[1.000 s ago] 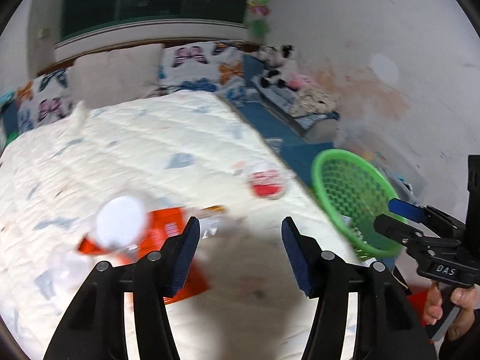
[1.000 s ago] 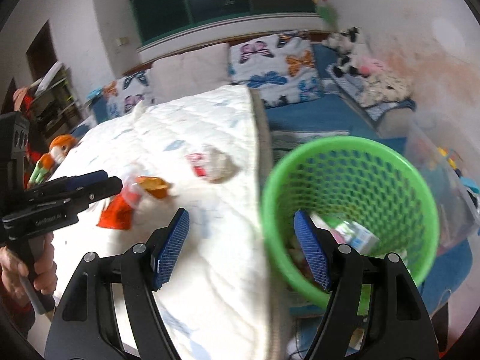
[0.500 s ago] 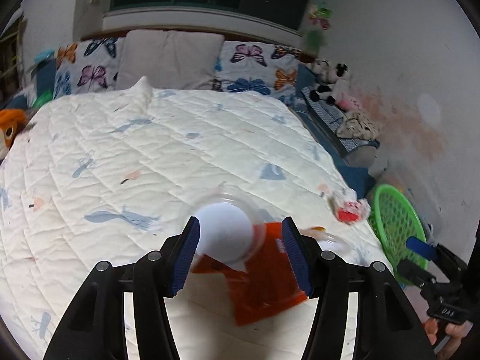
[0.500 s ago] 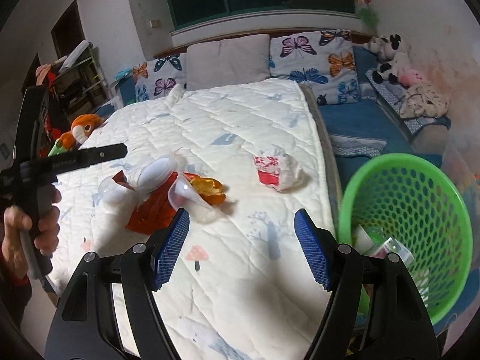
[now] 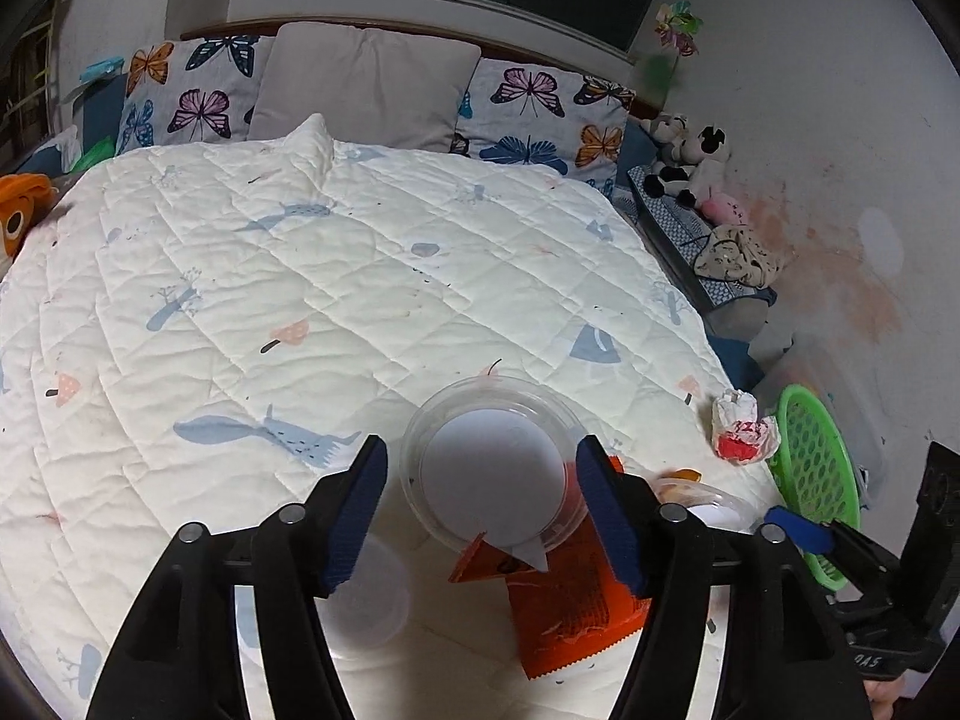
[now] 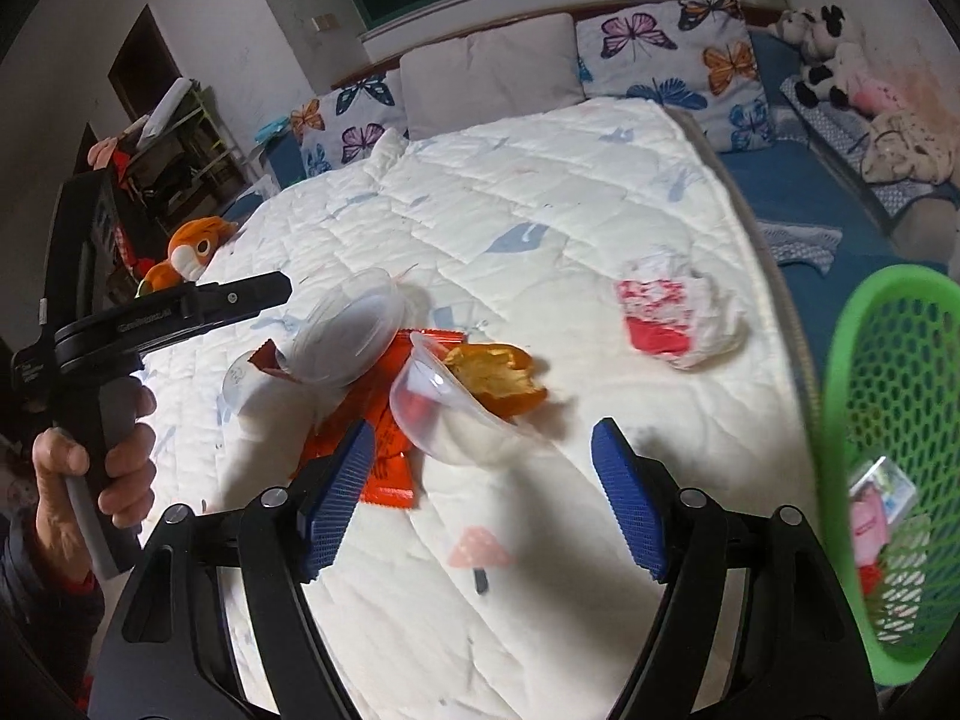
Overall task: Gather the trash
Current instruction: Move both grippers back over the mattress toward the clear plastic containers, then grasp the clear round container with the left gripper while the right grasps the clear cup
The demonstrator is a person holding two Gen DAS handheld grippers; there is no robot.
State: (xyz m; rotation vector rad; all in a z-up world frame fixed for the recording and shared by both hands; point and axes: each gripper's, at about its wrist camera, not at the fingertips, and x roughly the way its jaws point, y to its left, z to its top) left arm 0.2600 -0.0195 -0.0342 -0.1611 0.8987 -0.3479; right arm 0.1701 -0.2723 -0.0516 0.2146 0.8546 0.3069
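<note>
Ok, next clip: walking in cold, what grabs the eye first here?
A cluster of trash near the foot of the white quilt: clear plastic cups tipped over an orange wrapper. One cup sits framed between the opening jaws of the left gripper, untouched. A crumpled red-and-white tissue lies beside them, and the green basket stands at the bed's right edge, already holding litter.

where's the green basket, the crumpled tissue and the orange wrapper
green basket (image 6: 864, 360), right wrist view, on its mesh wall
crumpled tissue (image 6: 708, 324), right wrist view, on its white folds
orange wrapper (image 5: 570, 612), left wrist view, on its flat face
</note>
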